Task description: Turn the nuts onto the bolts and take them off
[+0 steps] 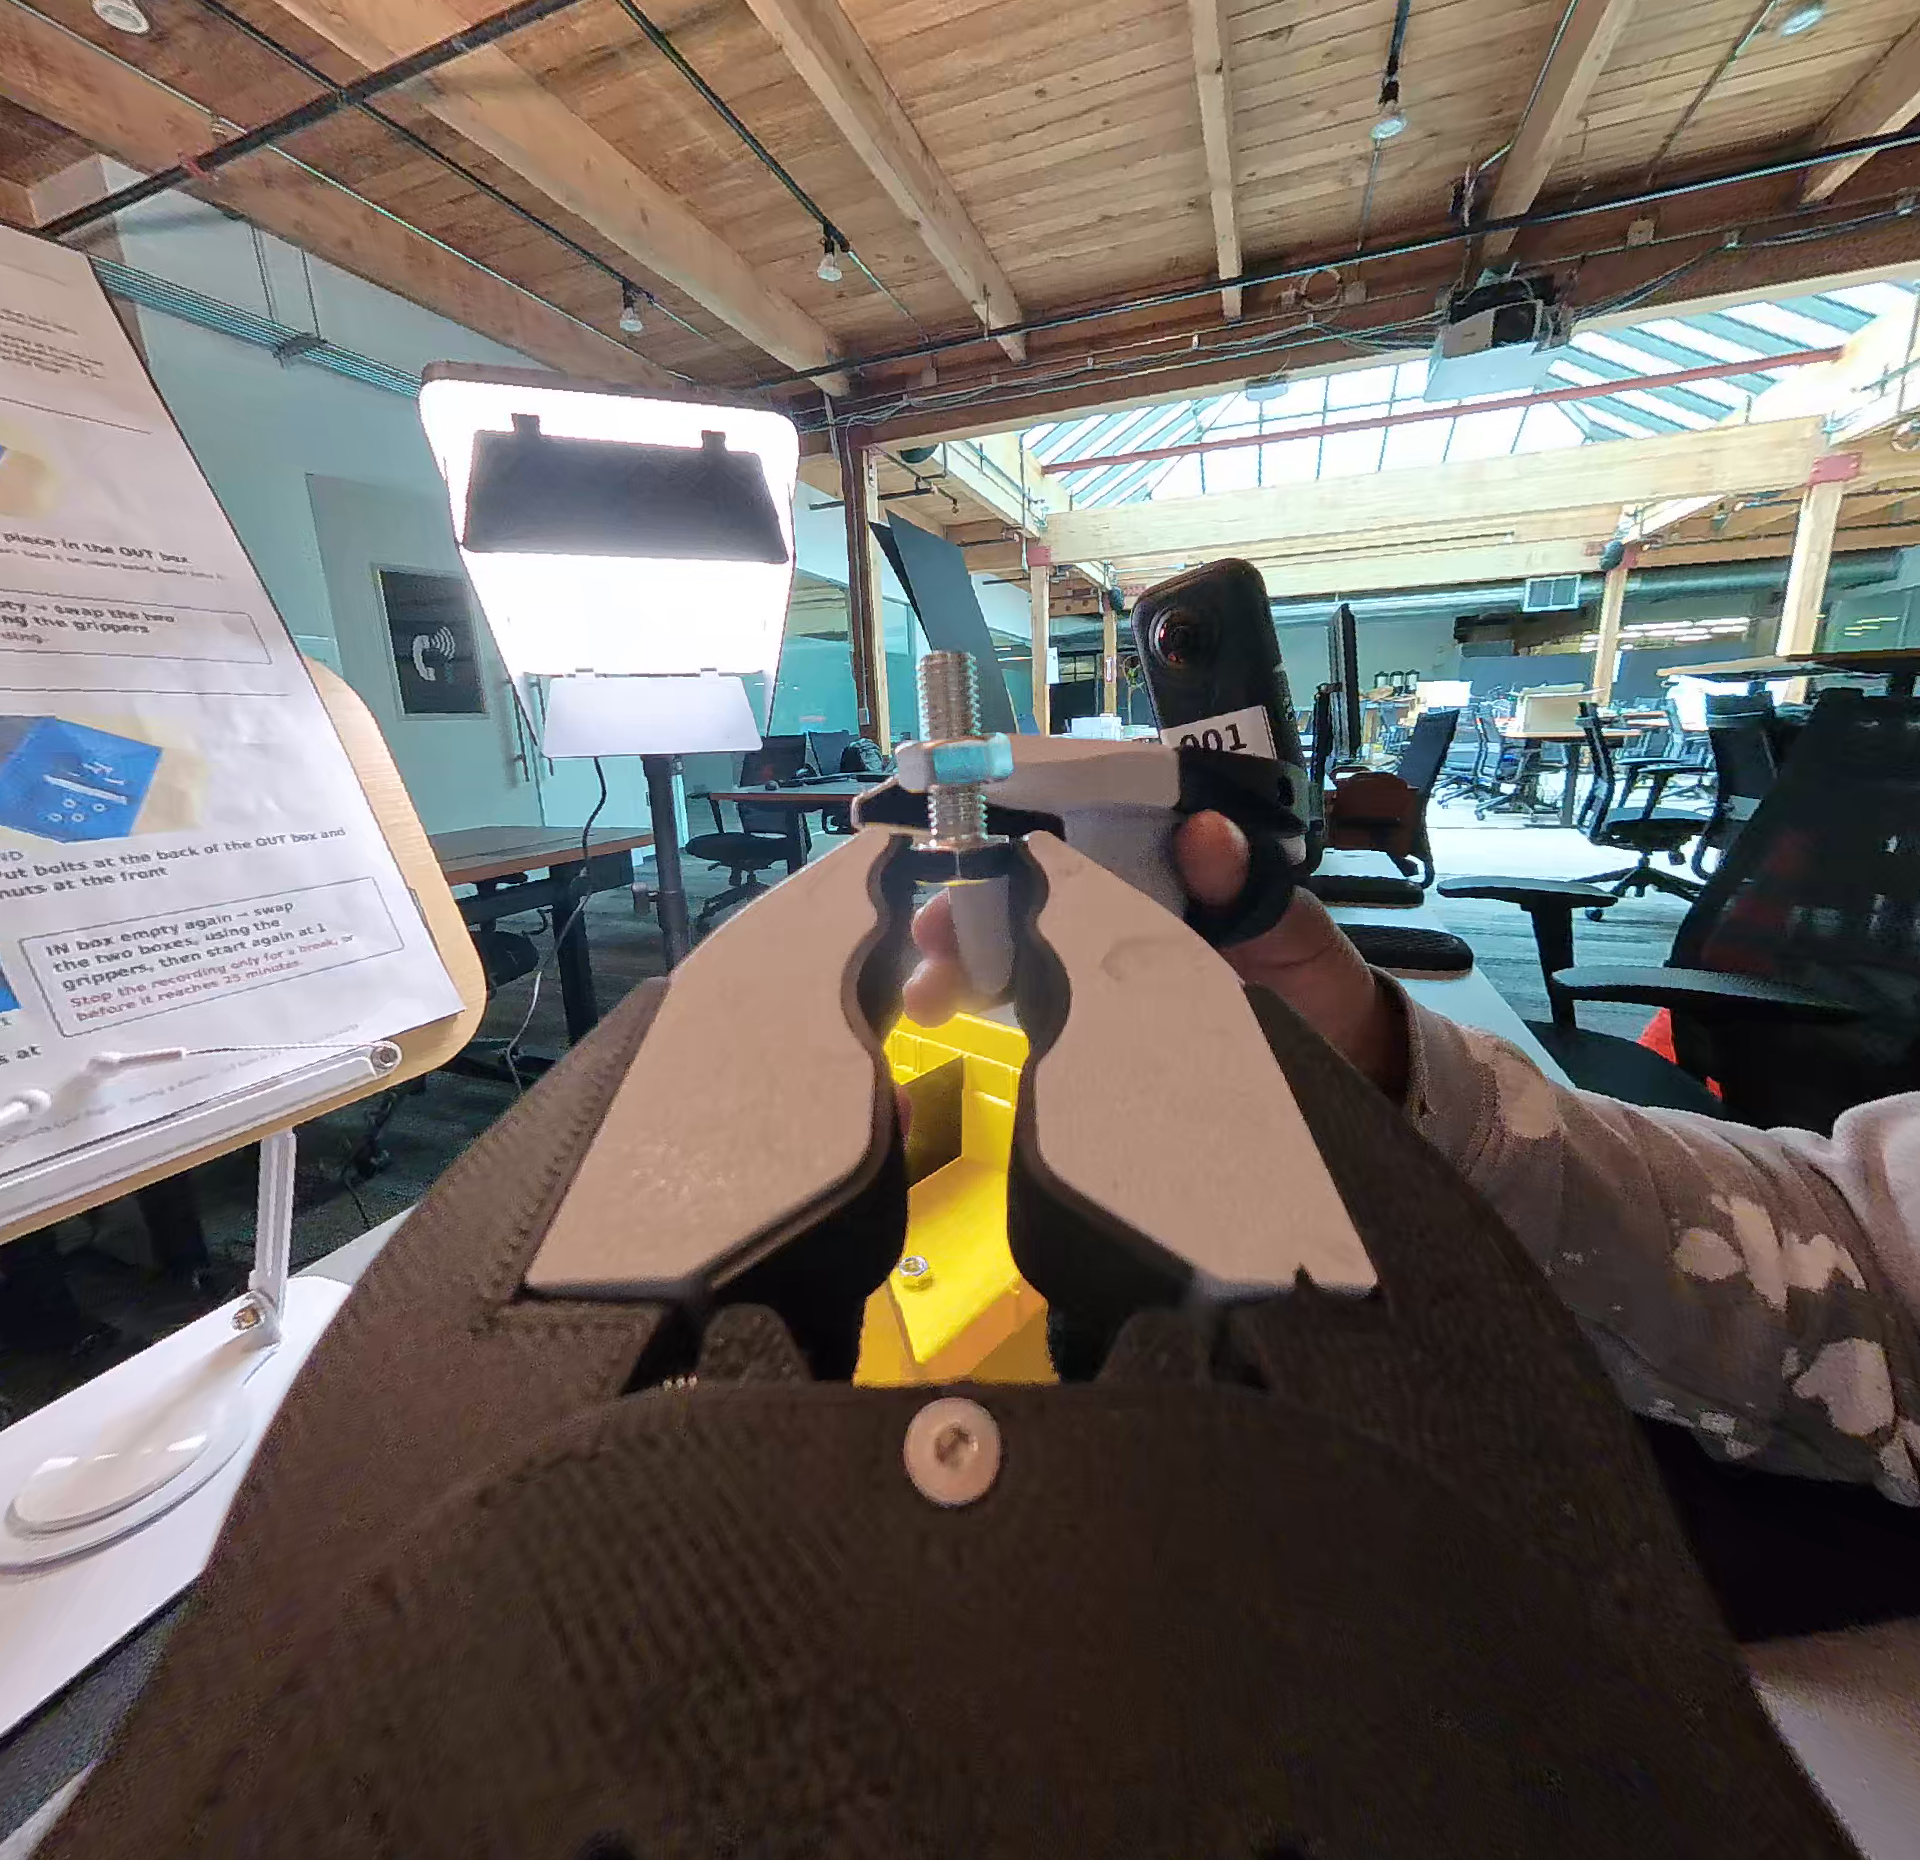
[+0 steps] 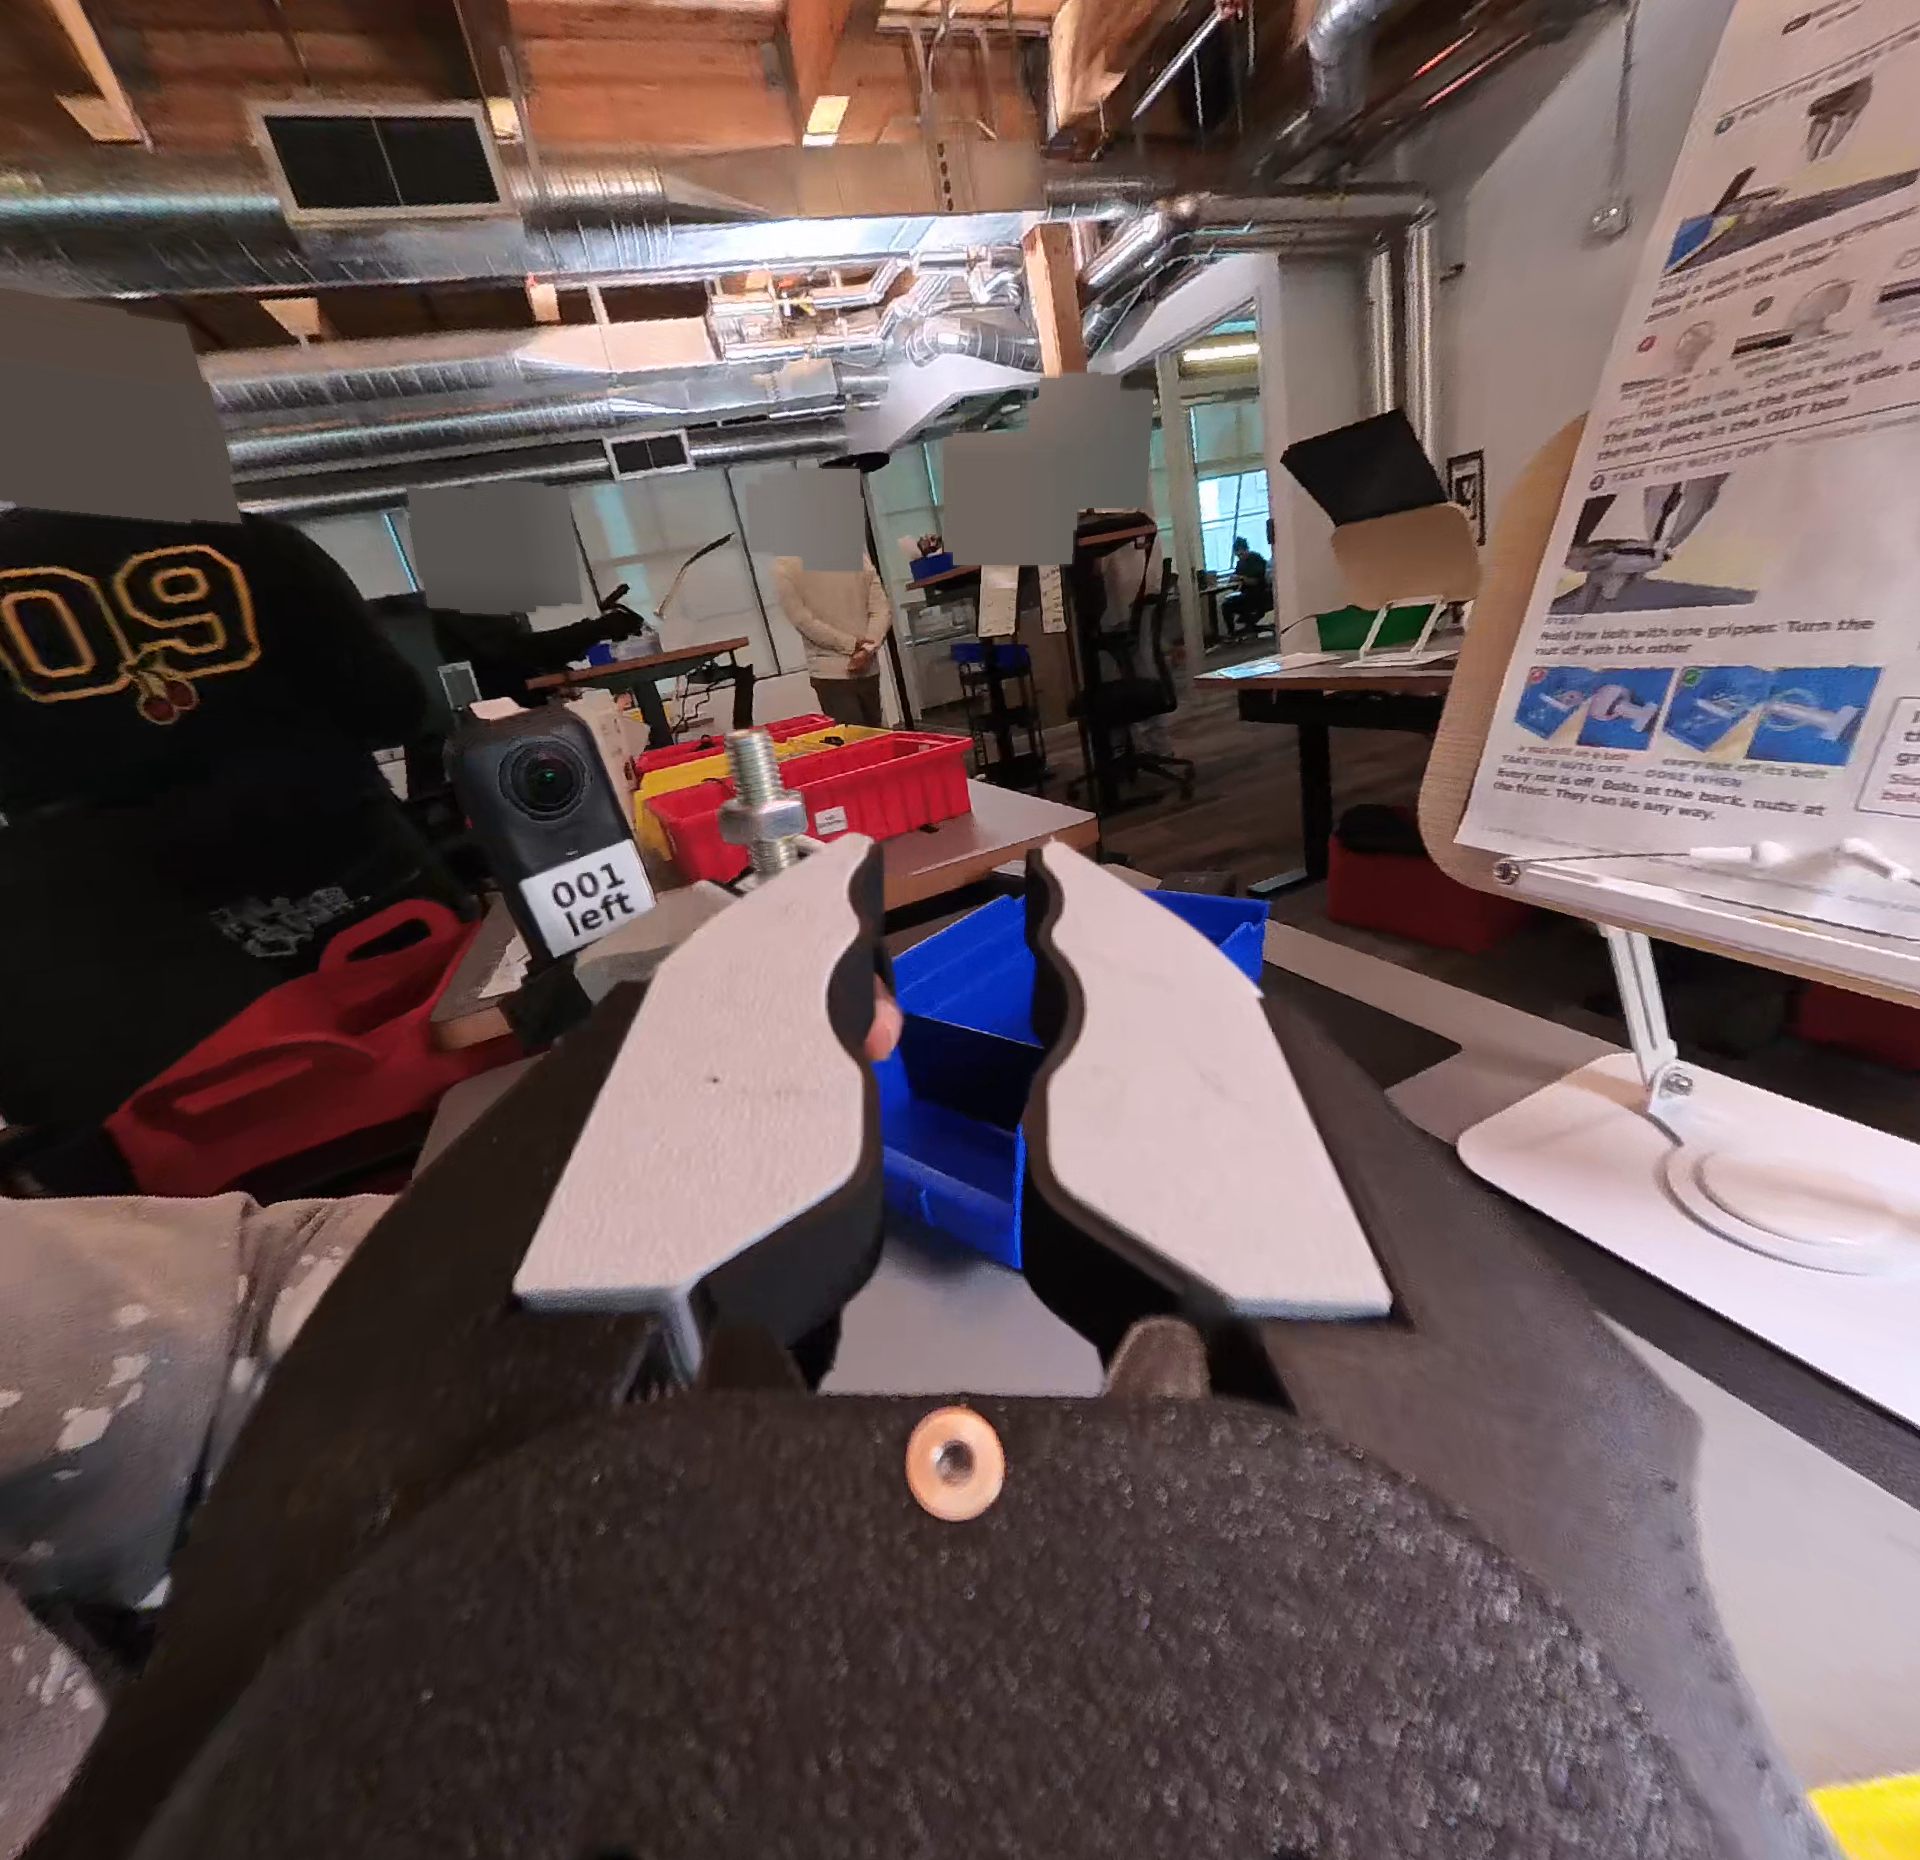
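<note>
Between the left gripper (image 1: pixel 951 854)'s jaws, a threaded silver steel bolt (image 1: pixel 954 761) stands pinched; only this view shows the right gripper (image 1: pixel 940 771) at its hex nut (image 1: pixel 956 764). The right wrist view shows the right gripper's jaws spread.

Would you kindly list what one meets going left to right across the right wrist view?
Red container → camera → bolt with nut → blue bin → instruction stand.

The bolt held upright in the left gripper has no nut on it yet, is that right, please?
Not quite: a nut sits on the thread of the bolt, as the left wrist view shows. The left gripper does hold it upright.
</note>
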Demonstrator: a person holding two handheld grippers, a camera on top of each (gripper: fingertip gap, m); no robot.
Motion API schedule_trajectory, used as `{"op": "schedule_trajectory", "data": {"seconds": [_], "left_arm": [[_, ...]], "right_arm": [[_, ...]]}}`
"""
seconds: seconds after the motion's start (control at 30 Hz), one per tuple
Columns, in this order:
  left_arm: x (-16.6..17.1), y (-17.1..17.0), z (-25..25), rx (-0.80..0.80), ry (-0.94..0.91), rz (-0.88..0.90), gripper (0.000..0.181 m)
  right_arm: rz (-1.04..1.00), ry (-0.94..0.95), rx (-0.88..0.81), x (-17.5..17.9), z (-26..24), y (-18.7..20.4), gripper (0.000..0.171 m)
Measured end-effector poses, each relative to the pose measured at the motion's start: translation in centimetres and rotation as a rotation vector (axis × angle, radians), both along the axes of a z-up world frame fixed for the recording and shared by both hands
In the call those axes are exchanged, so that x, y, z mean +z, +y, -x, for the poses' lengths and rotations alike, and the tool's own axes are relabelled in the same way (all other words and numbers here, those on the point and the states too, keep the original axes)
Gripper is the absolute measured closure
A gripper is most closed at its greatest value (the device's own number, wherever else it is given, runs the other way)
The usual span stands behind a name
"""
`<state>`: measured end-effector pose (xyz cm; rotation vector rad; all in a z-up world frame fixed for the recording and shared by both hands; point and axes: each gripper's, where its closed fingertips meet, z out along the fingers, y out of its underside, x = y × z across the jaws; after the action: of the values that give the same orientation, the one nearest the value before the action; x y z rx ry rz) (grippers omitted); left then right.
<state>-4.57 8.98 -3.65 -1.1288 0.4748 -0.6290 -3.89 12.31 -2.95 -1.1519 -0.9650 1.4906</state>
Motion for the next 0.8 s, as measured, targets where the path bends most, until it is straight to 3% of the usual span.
{"op": "schedule_trajectory", "data": {"seconds": [0.13,0.27,0.3,0.33,0.37,0.57,0.7,0.73,0.77,0.8], "left_arm": [[-0.5,0.3,-0.4,-0.003,0.011,0.014,0.163],[-0.6,0.2,-0.7,-0.003,0.016,0.011,0.163],[-0.4,0.1,-0.4,-0.006,0.000,0.006,0.163],[-0.2,-0.1,-0.3,-0.027,-0.015,-0.003,0.163],[-0.1,-0.2,-0.2,-0.023,-0.011,-0.003,0.162],[-0.5,0.2,-0.4,-0.012,0.005,0.009,0.163],[-0.5,0.0,-0.7,-0.019,0.007,0.004,0.163],[-0.3,-0.1,-0.4,-0.019,-0.012,-0.002,0.163],[0.1,-0.4,-0.2,-0.043,-0.031,-0.019,0.163],[0.3,-0.6,-0.1,-0.046,-0.033,-0.020,0.163]], "right_arm": [[-0.038,-0.006,0.063,0.1,0.9,-2.3,0.130],[-0.038,-0.008,0.064,0.1,0.9,-2.3,0.129],[-0.023,-0.011,0.058,0.1,0.8,-1.9,0.135],[-0.005,-0.013,-0.002,0.0,0.4,-0.7,0.153],[-0.014,0.003,-0.044,0.1,0.1,0.1,0.154],[-0.037,0.001,0.056,0.3,0.7,-2.2,0.131],[-0.045,-0.010,0.065,0.1,1.0,-2.5,0.130],[-0.029,-0.012,0.067,0.2,0.8,-2.2,0.132],[-0.009,-0.011,0.019,0.2,0.5,-1.3,0.150],[-0.015,0.012,-0.031,0.4,0.1,-0.4,0.153]]}}
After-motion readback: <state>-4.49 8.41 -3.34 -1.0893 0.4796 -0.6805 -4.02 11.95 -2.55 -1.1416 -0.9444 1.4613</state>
